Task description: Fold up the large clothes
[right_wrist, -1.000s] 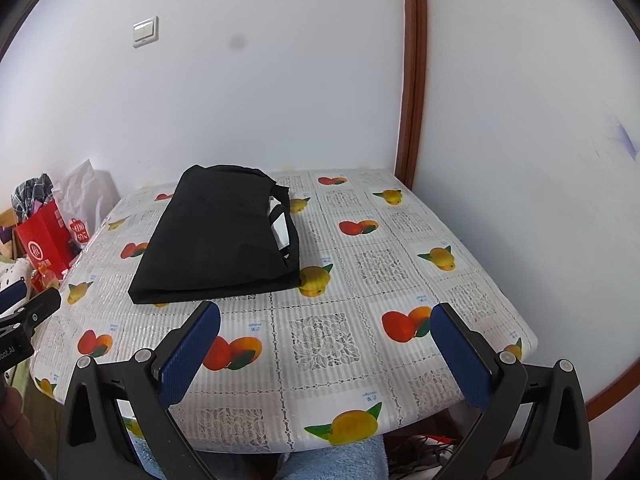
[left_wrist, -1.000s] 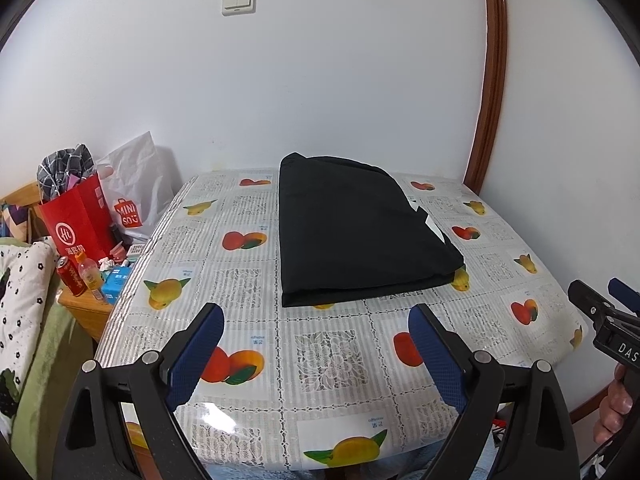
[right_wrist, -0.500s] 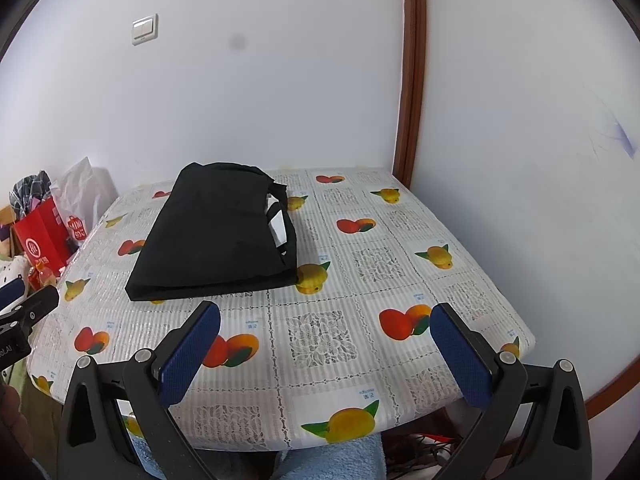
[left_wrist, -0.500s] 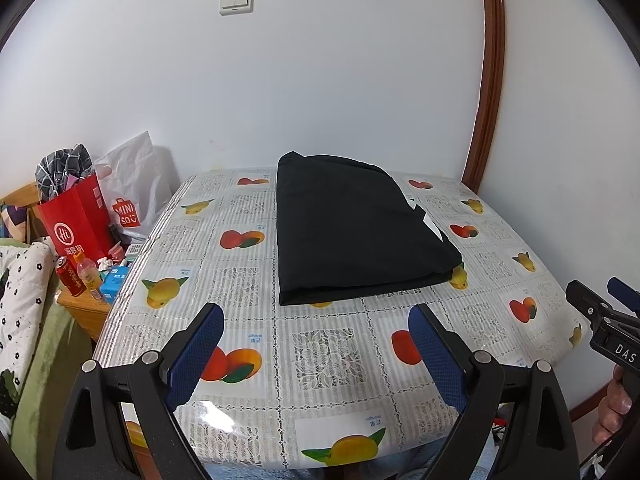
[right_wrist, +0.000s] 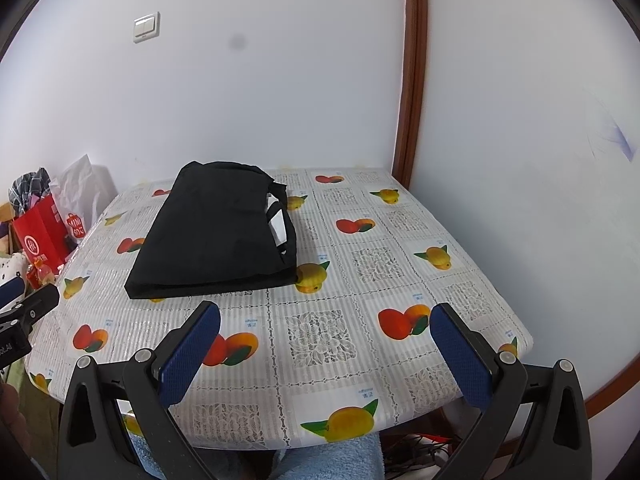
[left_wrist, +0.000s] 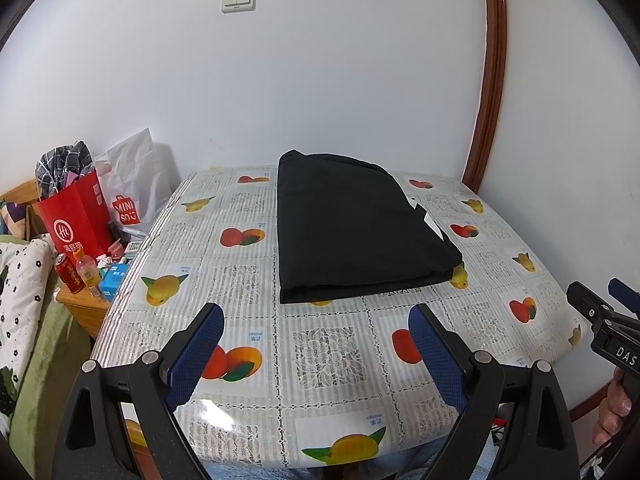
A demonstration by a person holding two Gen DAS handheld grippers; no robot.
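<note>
Left wrist view: left gripper (left_wrist: 316, 340) has its jaws spread wide, nothing between them, held over the near edge of the table (left_wrist: 328, 364). The black garment (left_wrist: 356, 232) lies folded in a flat rectangle on the far half of the fruit-print tablecloth, well apart from the pads (left_wrist: 196, 350). A white tag or lining shows at its right edge; cannot tell which. Risk: if another fold is attempted, the glossy cloth looks slick, so a one-sided pinch could drag the whole stack instead of lifting the top layers. Risk: the red gift bag (left_wrist: 74, 218) and drink bottles (left_wrist: 80, 274) sit just beside the table's left edge; a wide sweep w/ the left hand could knock them. Vs. 1.0 s ago: view nearly same, garment unmoved, camera shifted only slightly. Right wrist view: right gripper (right_wrist: 324, 350) is also spread wide and empty, near the front table edge. Garment sits left of centre, its layered open edge facing right. Risk: grabbing that edge may catch only some layers and undo the fold. Vs. 1.0 s ago: the table appears slightly lower in frame; jaw spread unchanged. Judgement: folding appears done or near done.
</note>
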